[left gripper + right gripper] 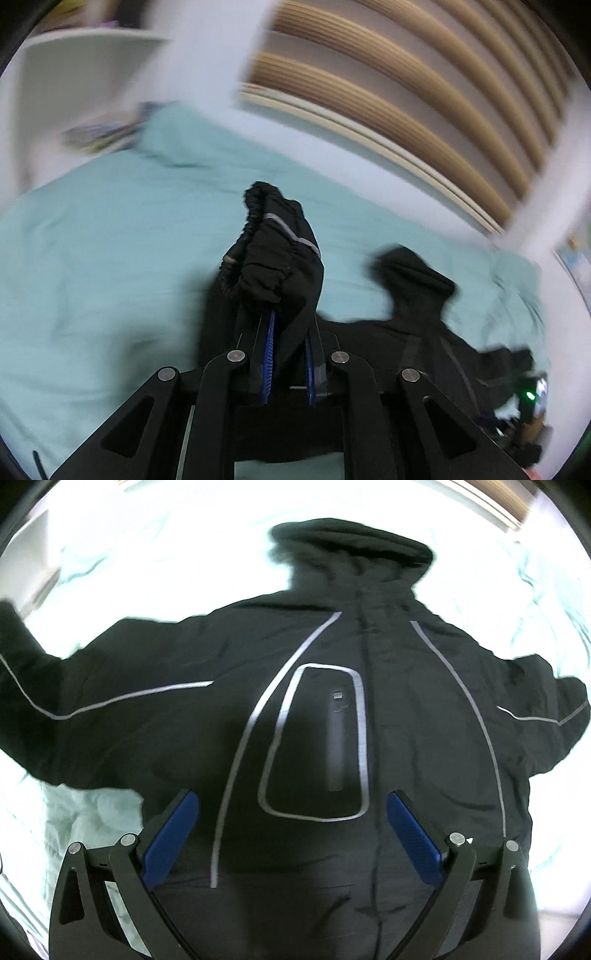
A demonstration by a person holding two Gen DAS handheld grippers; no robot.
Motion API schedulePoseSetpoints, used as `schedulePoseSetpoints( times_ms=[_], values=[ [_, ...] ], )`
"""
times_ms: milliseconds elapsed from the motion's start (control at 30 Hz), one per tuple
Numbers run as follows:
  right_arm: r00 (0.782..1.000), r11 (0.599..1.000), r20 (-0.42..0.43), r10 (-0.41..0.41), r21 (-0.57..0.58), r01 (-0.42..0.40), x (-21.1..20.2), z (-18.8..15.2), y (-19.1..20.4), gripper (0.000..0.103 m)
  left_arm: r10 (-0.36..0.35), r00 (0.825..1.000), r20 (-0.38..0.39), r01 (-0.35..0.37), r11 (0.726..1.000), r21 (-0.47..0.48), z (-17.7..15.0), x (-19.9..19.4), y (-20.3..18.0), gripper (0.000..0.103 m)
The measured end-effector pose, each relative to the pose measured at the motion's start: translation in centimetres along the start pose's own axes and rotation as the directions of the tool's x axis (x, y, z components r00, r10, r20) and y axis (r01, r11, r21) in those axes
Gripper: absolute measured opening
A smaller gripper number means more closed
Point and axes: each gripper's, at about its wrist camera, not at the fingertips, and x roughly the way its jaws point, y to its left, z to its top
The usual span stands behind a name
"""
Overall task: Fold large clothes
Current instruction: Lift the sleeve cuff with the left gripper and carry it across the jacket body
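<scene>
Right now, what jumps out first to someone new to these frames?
A black jacket with grey reflective piping lies spread front-up on a pale teal bedsheet, filling the right wrist view. In the left wrist view, the left gripper is shut on the jacket's elastic cuff, lifted off the bed. The right gripper hangs open above the jacket's lower front, holding nothing.

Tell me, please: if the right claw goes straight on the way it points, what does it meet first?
Most likely the jacket: the open right claw points down at its front, near the outlined chest pocket. Nothing shows between them, though depth is unclear.
</scene>
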Motion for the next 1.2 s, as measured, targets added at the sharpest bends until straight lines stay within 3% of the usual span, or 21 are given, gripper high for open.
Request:
schedulePoseSetpoints(
  times_ms=[100, 200, 267, 367, 533, 667, 767, 867, 900, 933, 1067, 1200],
  values=[
    [1.0, 0.999, 0.005, -0.012, 0.048, 0.012, 0.1, -0.3, -2.4, 0.102, -0.102, 0.99, -0.096, 0.113, 0.987, 0.111, -1.1, 4.6, -7.7, 0.013],
    [1.0, 0.995, -0.007, -0.009, 0.103, 0.01, 0.5, -0.6, -4.8, 0.102, -0.181, 0.962, -0.203, 0.223, 0.951, 0.213, -3.4, 8.4, -15.0, 0.013],
    [1.0, 0.991, -0.014, -0.007, 0.135, 0.009, 0.7, -0.9, -6.2, 0.102, -0.205, 0.944, -0.26, 0.269, 0.932, 0.243, -5.0, 10.9, -17.9, 0.013],
    [0.999, 0.984, -0.02, -0.027, 0.175, 0.03, 1.1, -1.4, -8.8, 0.102, -0.176, 0.922, -0.344, 0.286, 0.909, 0.303, -8.0, 15.1, -21.3, 0.013],
    [0.997, 0.969, -0.062, -0.043, 0.241, 0.057, 2.6, -2.2, -13.0, 0.102, -0.095, 0.86, -0.501, 0.277, 0.912, 0.303, -12.3, 22.2, -23.2, 0.013],
    [0.996, 0.965, -0.06, -0.063, 0.251, 0.076, 2.9, -2.0, -15.3, 0.102, -0.086, 0.822, -0.564, 0.266, 0.932, 0.245, -14.3, 23.5, -21.9, 0.016],
    [0.997, 0.967, -0.026, -0.067, 0.244, 0.071, 2.5, -1.1, -16.9, 0.102, -0.157, 0.795, -0.586, 0.309, 0.936, 0.169, -13.6, 21.6, -20.7, 0.031],
    [1.0, 0.968, 0.015, -0.023, 0.25, 0.019, 1.9, 0.0, -17.6, 0.102, -0.33, 0.755, -0.566, 0.408, 0.913, 0.013, -11.8, 18.6, -19.9, 0.057],
    [0.999, 0.969, 0.032, -0.006, 0.247, -0.002, 1.7, 0.5, -17.5, 0.102, -0.367, 0.755, -0.543, 0.425, 0.905, -0.021, -11.1, 17.4, -19.5, 0.066],
    [0.999, 0.97, 0.042, 0.009, 0.241, -0.019, 1.5, 1.0, -17.1, 0.102, -0.384, 0.76, -0.524, 0.433, 0.901, -0.032, -10.6, 16.2, -19.1, 0.068],
    [0.989, 0.964, 0.072, 0.129, 0.224, -0.142, 2.0, 2.5, -15.2, 0.102, -0.351, 0.809, -0.472, 0.393, 0.919, -0.01, -8.9, 13.1, -17.9, 0.068],
    [0.962, 0.94, 0.053, 0.27, 0.205, -0.275, 4.1, 3.8, -12.0, 0.101, -0.305, 0.86, -0.409, 0.325, 0.945, -0.021, -7.3, 10.5, -14.8, 0.068]
  ],
)
